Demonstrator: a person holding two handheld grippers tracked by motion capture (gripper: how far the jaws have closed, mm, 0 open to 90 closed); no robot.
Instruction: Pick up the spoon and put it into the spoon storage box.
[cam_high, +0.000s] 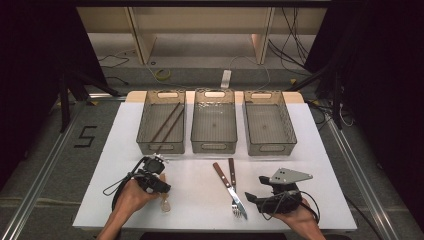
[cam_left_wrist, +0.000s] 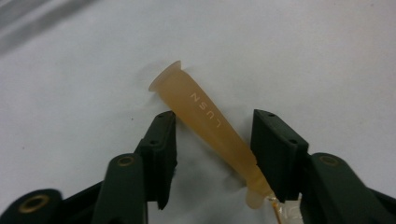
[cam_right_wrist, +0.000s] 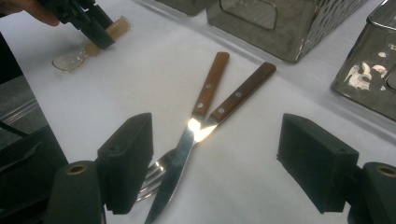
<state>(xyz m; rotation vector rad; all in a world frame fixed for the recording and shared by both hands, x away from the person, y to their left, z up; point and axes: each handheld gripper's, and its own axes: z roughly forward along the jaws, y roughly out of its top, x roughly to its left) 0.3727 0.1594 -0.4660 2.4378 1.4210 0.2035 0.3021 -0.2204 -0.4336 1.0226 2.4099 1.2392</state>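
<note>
Near the front edge of the white tabletop (cam_high: 310, 150), toward its left corner, the left claw (cam_left_wrist: 212, 154) points down over a spoon (cam_left_wrist: 210, 128) with a translucent amber handle marked "LUSN". Its jaws stand apart on either side of the handle, which runs slantwise between them. The right-hand jaw sits right at the handle's narrow end; whether it touches cannot be told. The spoon's clear bowl (cam_right_wrist: 70, 59) lies flat toward the front edge.

At the front right, the right claw (cam_right_wrist: 215, 163) is held low with its jaws wide apart, gripping nothing. Just beyond it a knife (cam_right_wrist: 180, 158) and a fork (cam_right_wrist: 233, 100), both with brown wooden handles, lie crossed near the middle of the front edge. The knife blade rests over the fork's neck, with the tines beside the left-hand jaw.

Along the far edge stand three grey mesh bins in a row. The left bin (cam_high: 161, 121) holds two dark chopsticks (cam_high: 167, 122) lying slantwise. The middle bin (cam_high: 214, 120) and the right bin (cam_high: 269, 122) stand beside it.
</note>
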